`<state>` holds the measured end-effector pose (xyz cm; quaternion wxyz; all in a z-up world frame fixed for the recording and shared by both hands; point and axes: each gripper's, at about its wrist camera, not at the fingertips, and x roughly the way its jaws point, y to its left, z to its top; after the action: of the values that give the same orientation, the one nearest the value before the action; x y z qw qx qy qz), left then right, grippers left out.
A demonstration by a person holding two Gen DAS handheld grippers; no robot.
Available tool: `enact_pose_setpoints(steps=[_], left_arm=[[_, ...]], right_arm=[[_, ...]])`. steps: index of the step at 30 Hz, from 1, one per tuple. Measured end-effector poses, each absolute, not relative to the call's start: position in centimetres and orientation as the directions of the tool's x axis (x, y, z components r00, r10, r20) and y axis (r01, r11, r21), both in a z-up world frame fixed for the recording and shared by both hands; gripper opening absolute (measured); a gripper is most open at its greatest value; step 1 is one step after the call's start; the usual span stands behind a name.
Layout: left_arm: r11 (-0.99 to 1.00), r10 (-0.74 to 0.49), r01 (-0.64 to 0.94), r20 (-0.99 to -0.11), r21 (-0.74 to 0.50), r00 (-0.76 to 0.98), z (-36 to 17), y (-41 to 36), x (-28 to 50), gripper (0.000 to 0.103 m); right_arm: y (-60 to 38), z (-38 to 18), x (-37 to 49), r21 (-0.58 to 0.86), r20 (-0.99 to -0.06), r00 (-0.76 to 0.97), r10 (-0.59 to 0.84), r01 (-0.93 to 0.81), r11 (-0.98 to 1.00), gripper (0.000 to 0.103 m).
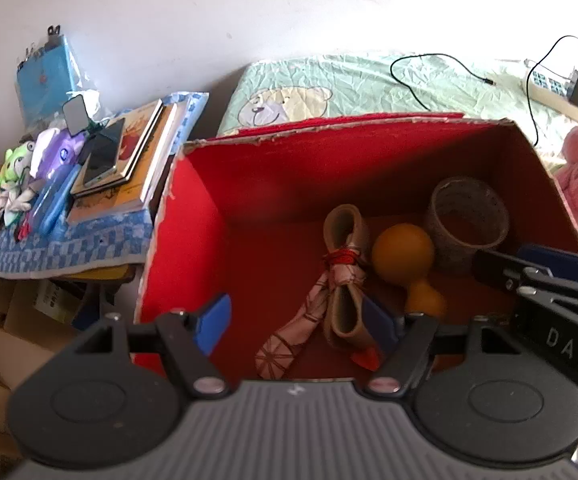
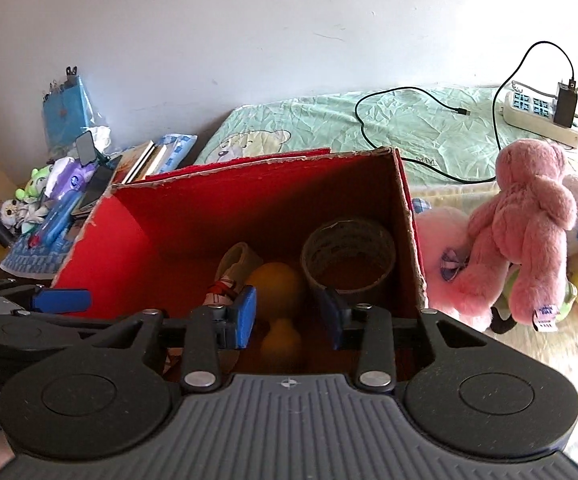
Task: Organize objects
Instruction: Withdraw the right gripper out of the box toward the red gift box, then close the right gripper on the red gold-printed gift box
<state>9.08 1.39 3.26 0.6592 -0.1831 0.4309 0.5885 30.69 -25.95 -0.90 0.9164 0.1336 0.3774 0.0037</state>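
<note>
An open red cardboard box point(image 1: 209, 200) stands on the bed. Inside lie a tape roll point(image 1: 469, 220), an orange gourd-shaped toy point(image 1: 403, 252) and a beige folded strap bundle point(image 1: 341, 280) tied with red cord and patterned cloth. My left gripper point(image 1: 297, 322) hangs wide open over the box's near side, its right pad close to the bundle, holding nothing. My right gripper point(image 2: 289, 316) is open above the box point(image 2: 129, 232), with the gourd point(image 2: 277, 284) and tape roll point(image 2: 349, 256) below and beyond it. It also shows over the box's right edge in the left wrist view.
Pink plush toys point(image 2: 529, 220) lie on the bed right of the box. A power strip point(image 2: 537, 118) with a charger and black cable point(image 2: 369, 128) sits behind. Left is a small table with books point(image 1: 137, 160), a phone, small plush toys point(image 1: 13, 176) and a blue cloth.
</note>
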Motion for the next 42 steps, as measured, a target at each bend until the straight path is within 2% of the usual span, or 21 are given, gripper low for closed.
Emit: enact_pose_setpoints(steps=[4,6,11,19,30,37,38,42], left_arm=[[0.214,0.634,-0.942,-0.770,0.258,-0.067,3.8,0.4,9.2,0.081],[0.192,0.646,-0.948,-0.760,0.254,-0.073,4.1,-0.2,9.1,0.088],[0.147,0.671,-0.958,-0.736,0.247,-0.087,5.3,-1.8,9.0,0.092],[0.066,0.677,-0.966,-0.722,0.251,-0.141,5.9,-4.8,8.9,0.092],[-0.023,0.629,-0.966,-0.747,0.258,-0.214,4.0,-8.0,8.3,0.092],[-0.024,0.583,-0.963,-0.779,0.268,-0.232,1.3,-9.7,7.5,0.092],[-0.076,0.557,-0.963,-0.790,0.258,-0.256,0.9,-9.9,7.3,0.092],[-0.058,0.508,-0.970,-0.830,0.235,-0.231,-0.7,-10.0,6.3,0.093]], right_arm=[[-26.1,-0.3,29.7,0.251,-0.678,0.725,0.121,0.074,0.965,0.039],[-26.2,-0.1,29.2,0.261,-0.673,0.727,0.136,0.062,0.963,0.039],[-26.2,0.8,27.7,0.269,-0.655,0.737,0.168,0.019,0.963,0.039],[-26.6,1.6,25.4,0.298,-0.624,0.745,0.236,-0.052,0.953,0.039],[-26.6,0.2,22.9,0.376,-0.637,0.682,0.360,-0.133,0.917,0.039],[-26.8,-2.4,22.1,0.466,-0.670,0.603,0.432,-0.111,0.878,0.039],[-26.7,-2.8,22.0,0.477,-0.677,0.590,0.441,-0.106,0.873,0.039],[-26.2,-4.1,21.9,0.519,-0.699,0.537,0.472,-0.074,0.852,0.039]])
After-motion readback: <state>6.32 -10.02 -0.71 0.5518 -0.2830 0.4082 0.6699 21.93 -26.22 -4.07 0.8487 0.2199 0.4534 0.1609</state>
